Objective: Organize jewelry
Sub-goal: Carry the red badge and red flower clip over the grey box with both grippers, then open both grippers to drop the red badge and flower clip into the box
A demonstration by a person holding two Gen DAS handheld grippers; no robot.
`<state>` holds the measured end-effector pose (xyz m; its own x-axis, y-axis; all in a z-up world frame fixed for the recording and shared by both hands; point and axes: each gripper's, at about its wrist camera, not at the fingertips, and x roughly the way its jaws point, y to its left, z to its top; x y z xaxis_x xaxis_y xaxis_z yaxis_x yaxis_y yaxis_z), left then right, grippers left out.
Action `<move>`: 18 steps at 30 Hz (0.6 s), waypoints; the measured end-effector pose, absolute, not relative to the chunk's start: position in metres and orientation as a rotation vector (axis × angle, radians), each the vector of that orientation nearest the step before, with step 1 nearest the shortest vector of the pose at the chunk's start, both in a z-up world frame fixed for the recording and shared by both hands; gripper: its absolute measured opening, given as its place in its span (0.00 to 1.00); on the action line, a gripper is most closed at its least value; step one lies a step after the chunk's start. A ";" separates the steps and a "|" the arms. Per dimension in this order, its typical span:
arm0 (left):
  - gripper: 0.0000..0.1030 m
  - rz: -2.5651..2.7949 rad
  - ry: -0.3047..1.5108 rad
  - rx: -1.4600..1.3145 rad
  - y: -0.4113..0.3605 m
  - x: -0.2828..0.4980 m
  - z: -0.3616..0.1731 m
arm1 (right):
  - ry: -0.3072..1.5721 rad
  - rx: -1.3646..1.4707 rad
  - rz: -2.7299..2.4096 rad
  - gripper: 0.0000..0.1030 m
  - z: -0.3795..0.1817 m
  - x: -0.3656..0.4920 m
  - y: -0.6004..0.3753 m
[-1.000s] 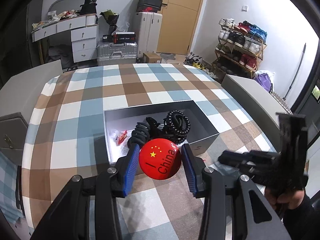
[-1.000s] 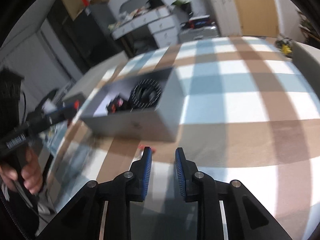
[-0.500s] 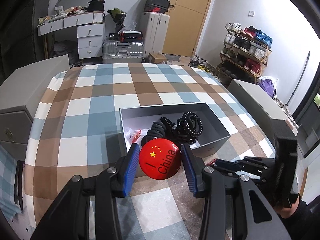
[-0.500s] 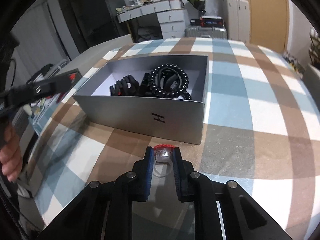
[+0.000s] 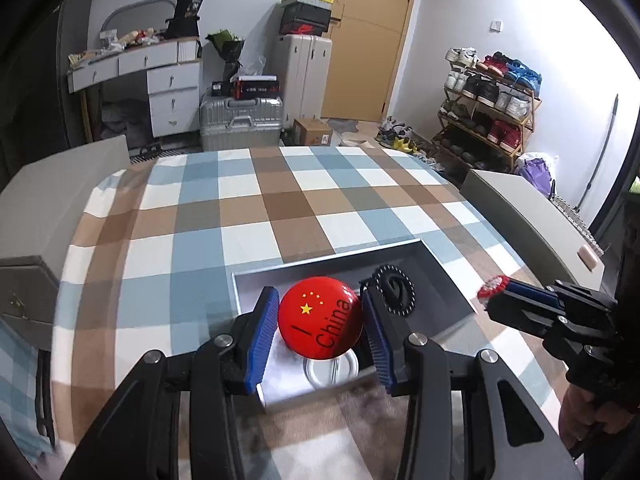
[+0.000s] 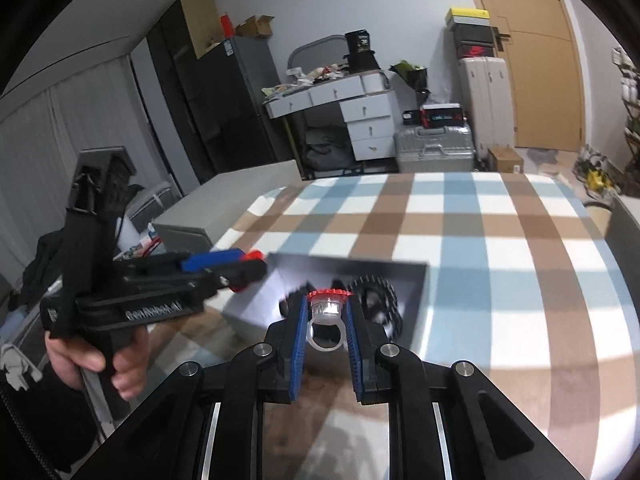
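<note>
My left gripper [image 5: 318,308] is shut on a round red badge [image 5: 320,322] printed with yellow stars and "I China", held over the near end of the open grey box [image 5: 440,264]. A black spiral hair tie [image 5: 394,294] lies inside the box. My right gripper [image 6: 326,312] is shut on a clear plastic ring with a red top [image 6: 326,306], raised just in front of the grey box [image 6: 360,264], where the hair tie [image 6: 376,300] shows behind it. In the left wrist view the right gripper [image 5: 496,290] sits right of the box. The left gripper [image 6: 248,266] appears at the box's left end.
The box stands on a table with a blue, brown and white checked cloth [image 5: 248,208]. Grey upholstered seats flank it on the left [image 5: 60,176] and right [image 5: 520,208]. A person's hand [image 6: 120,360] grips the left handle. Suitcases, drawers and a shoe rack stand beyond.
My right gripper closed on the red-topped ring on the cloth and lifted it up toward the box. My left gripper carried the badge forward over the box's near end.
</note>
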<state>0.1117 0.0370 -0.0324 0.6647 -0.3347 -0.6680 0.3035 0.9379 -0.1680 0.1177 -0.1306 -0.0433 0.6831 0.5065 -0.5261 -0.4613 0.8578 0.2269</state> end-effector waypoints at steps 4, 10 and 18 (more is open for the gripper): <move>0.36 -0.370 0.787 -0.067 0.039 0.123 -0.037 | 0.604 0.065 0.570 0.17 -0.041 0.134 -0.118; 0.36 -0.388 0.826 -0.077 0.037 0.131 -0.044 | 0.624 0.071 0.593 0.17 -0.049 0.154 -0.107; 0.36 -0.391 0.854 -0.085 0.037 0.140 -0.051 | 0.661 0.076 0.595 0.17 -0.063 0.174 -0.103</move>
<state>0.1397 0.0369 -0.0509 0.5906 -0.3694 -0.7174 0.3022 0.9256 -0.2279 0.1744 -0.1027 -0.0630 0.6300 0.5427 -0.5555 -0.4955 0.8317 0.2506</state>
